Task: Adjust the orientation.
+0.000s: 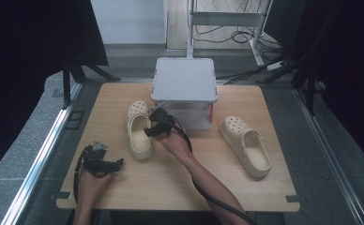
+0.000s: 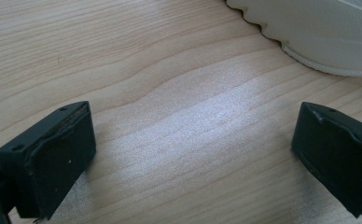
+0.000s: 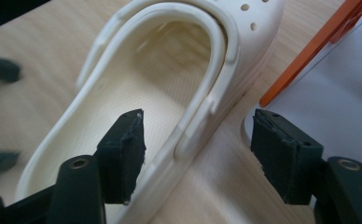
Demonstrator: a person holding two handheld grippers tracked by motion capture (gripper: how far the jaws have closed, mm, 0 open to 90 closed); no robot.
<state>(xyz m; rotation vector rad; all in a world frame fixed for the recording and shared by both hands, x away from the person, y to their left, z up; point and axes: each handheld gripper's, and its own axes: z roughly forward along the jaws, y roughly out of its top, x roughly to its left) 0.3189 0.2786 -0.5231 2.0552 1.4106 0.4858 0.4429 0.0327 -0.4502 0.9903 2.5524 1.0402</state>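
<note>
With its jaws apart astride the side wall of the left clog [image 1: 138, 130], which lies on the table [image 1: 185, 180] beside the box [image 1: 185, 84], the right gripper [image 3: 195, 151] should close squarely on that rim before lifting, while the left gripper [image 2: 193, 154] rests open.

From my seat, the table [image 1: 124, 187] carries a lidded box [image 1: 185, 79] at its far middle. One clog [image 1: 138, 129] lies just left of the box front — my right gripper [image 1: 151, 123] straddles its side wall (one jaw inside). The other clog [image 1: 246, 146] lies right, the left gripper [image 1: 106, 164] near-left.
</note>
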